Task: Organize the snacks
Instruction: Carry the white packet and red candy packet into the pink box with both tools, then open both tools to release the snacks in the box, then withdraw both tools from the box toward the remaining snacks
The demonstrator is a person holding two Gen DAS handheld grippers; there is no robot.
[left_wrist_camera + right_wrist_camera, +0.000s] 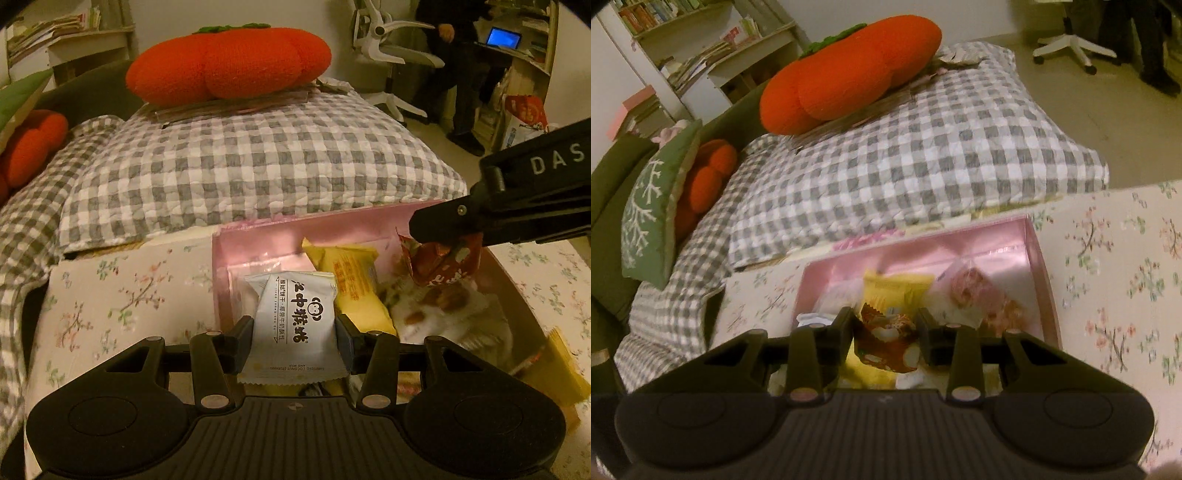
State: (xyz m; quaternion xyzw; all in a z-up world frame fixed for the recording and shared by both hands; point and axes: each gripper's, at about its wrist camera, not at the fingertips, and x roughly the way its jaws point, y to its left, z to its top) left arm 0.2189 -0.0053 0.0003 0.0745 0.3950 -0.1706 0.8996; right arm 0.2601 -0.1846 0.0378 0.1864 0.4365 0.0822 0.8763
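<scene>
My left gripper (294,330) is shut on a pale blue-white snack packet (293,325) with black Chinese lettering, held over the near left part of a pink box (258,240). My right gripper (885,326) is shut on a red snack packet (886,338) above the same pink box (1039,258); it shows in the left wrist view (448,243) with the red packet (439,264) hanging from it. Inside the box lie a yellow packet (351,280), also in the right wrist view (894,288), and clear-wrapped pastries (971,291).
The box sits on a floral cloth surface (122,295). Behind it lies a grey checked quilt (258,166) with a large orange plush cushion (229,62). A yellow packet (557,373) lies right of the box. An office chair (391,48) and a seated person stand beyond.
</scene>
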